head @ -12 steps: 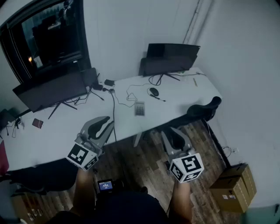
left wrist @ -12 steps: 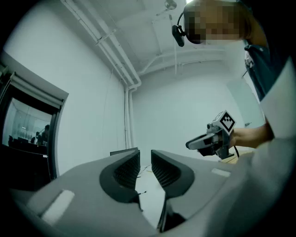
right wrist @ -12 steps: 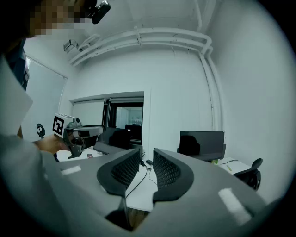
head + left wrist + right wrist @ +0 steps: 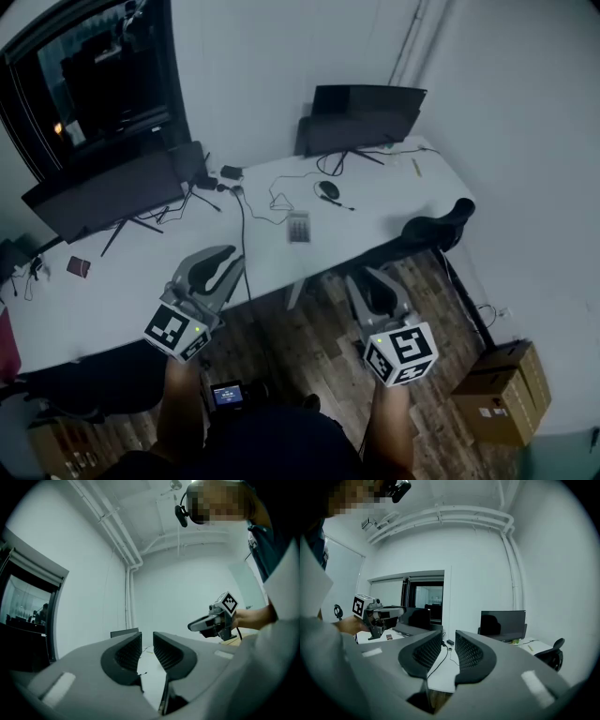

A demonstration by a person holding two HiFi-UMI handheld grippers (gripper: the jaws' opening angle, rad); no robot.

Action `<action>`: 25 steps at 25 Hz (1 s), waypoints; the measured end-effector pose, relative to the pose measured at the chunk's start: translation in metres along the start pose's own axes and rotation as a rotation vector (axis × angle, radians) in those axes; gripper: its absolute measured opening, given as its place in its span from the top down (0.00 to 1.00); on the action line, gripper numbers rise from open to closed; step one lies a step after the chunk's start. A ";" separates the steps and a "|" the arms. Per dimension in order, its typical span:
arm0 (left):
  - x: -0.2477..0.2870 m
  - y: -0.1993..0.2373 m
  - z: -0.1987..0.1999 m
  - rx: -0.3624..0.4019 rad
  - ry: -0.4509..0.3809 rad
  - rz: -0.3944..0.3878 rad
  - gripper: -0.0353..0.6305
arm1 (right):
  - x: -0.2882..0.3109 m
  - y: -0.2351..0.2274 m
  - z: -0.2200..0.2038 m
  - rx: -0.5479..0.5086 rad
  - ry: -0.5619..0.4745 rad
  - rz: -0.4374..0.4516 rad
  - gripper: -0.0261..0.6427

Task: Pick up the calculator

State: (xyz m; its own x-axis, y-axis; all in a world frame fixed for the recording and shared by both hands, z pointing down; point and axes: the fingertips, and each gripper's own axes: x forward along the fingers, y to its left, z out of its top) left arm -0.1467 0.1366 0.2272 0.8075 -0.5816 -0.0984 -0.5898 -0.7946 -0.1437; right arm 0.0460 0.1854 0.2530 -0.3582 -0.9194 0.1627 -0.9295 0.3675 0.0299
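1. While held short of the counter (image 4: 112,286), the left tool (image 4: 146,643) & right tool (image 4: 449,641) each show jaws slightly apart, nothing btwn; that's clear only in their own views.
2. Calculator (image 4: 298,228): seen in head view only, flat on counter, well ahead of both tools.

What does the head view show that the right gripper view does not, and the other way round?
Only the head view shows the calculator on the white desk and the cardboard box on the floor. Only the right gripper view shows the ceiling pipes and the right gripper's ribbed pads, apart with nothing between them. Both show the left gripper, a black monitor and the office chair.
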 end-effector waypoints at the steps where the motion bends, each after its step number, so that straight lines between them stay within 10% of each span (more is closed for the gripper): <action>1: 0.000 0.002 -0.001 -0.003 0.000 -0.003 0.84 | 0.002 0.001 0.000 0.001 0.003 -0.004 0.82; 25: 0.020 0.048 -0.033 -0.050 0.005 -0.008 0.84 | 0.054 -0.015 -0.008 0.076 0.003 -0.032 0.81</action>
State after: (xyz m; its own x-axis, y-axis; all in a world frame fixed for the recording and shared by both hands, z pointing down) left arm -0.1596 0.0812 0.2506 0.8124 -0.5757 -0.0923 -0.5827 -0.8071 -0.0950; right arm 0.0409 0.1313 0.2688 -0.3284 -0.9298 0.1661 -0.9444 0.3264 -0.0403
